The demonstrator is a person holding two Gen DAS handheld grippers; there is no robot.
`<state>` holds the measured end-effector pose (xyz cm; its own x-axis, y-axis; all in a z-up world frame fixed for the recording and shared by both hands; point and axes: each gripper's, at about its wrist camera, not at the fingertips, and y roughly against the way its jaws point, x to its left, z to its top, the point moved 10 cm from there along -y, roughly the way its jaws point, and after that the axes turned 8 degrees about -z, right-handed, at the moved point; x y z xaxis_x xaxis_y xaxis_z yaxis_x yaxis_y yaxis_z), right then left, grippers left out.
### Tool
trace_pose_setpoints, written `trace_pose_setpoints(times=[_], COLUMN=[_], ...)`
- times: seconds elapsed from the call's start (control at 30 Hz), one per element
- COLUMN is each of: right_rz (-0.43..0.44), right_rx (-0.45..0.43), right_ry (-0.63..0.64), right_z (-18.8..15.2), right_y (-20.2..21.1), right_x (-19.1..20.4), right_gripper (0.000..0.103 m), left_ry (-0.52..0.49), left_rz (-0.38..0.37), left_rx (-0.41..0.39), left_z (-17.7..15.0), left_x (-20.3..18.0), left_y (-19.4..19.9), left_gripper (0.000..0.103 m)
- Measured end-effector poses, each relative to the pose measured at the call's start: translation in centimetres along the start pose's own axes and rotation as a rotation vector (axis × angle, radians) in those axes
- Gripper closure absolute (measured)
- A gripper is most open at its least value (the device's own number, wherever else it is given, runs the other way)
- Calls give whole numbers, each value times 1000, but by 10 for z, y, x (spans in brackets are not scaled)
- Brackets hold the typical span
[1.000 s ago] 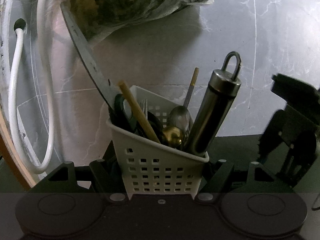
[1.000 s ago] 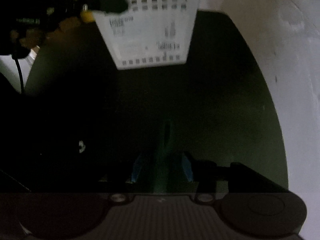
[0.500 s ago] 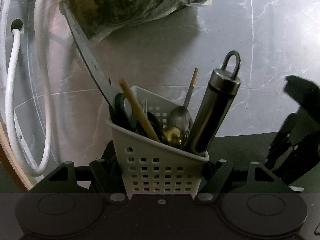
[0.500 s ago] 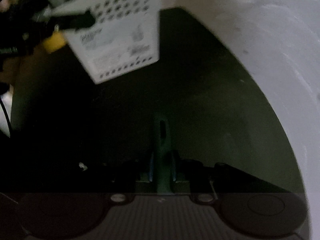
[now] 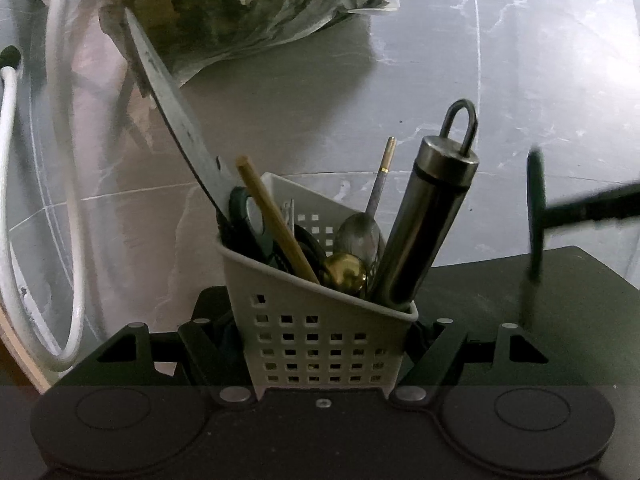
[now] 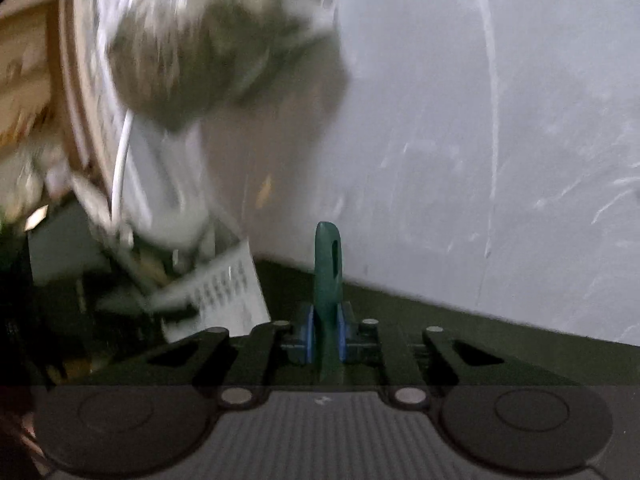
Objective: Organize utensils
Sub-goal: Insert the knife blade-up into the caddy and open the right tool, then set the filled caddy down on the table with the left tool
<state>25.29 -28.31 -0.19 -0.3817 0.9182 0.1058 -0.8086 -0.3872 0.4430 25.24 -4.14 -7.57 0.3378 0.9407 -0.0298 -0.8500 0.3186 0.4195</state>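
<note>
My left gripper (image 5: 326, 344) is shut on a white perforated utensil caddy (image 5: 320, 344), held above a dark mat. The caddy holds a long knife blade (image 5: 172, 112), a wooden chopstick (image 5: 276, 220), scissors (image 5: 250, 220), a metal spoon (image 5: 360, 232), a brass ball (image 5: 345, 273) and a steel cylinder with a ring (image 5: 424, 224). My right gripper (image 6: 326, 336) is shut on a green-handled utensil (image 6: 328, 268) with a hole in its end, held upright. The same utensil shows blurred at the right of the left wrist view (image 5: 534, 216). The caddy shows blurred in the right wrist view (image 6: 224, 284).
A clear plastic bag of dark greens (image 5: 248, 8) lies on the grey marble counter (image 5: 440, 80) behind the caddy. A white cable (image 5: 76, 208) loops at the left. A dark green mat (image 6: 480, 344) covers the counter near me.
My right gripper has lifted off the mat and tilted up with the green-handled utensil, which now stands upright to the right of the caddy. The caddy in my left gripper has stayed put.
</note>
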Motion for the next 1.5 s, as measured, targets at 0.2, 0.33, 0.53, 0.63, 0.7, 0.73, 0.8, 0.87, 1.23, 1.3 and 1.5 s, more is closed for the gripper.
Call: trace_pose_setpoints(times=[0.2,0.33,0.53,0.63,0.7,0.73,0.8,0.87,1.23,1.3,1.5], right_rz=[21,36,76,123,168,187,225,249,235,225,184], right_rx=[-96,-108,-153,-192,-223,-240,-264,-260,-102,-86,-75], right_ry=[57,118,288,362,373,373,349,311,166,178,176], right_z=[41,57,94,115,126,129,132,127,71,70,67], right_y=[-7,-4,3,8,9,8,5,-5,-59,-64,-54], right_x=[33,51,95,121,139,146,160,168,158,158,153], right_gripper=[91,91,91,91,91,91,91,91,92,91,47], left_ry=[-9,-11,-9,-8,-8,-8,-9,-10,-25,-26,-22], left_rz=[-35,-49,-62,-65,-65,-66,-67,-67,-71,-73,-83], left_rx=[-7,-14,-27,-35,-38,-39,-38,-38,-27,-27,-30], left_z=[0,-1,-3,-4,-4,-5,-5,-6,-2,-2,-2], left_x=[4,4,5,5,6,6,6,6,5,5,6], left_y=[0,0,1,1,1,1,1,1,0,-1,0], left_gripper=[26,26,26,26,26,26,26,26,26,26,26])
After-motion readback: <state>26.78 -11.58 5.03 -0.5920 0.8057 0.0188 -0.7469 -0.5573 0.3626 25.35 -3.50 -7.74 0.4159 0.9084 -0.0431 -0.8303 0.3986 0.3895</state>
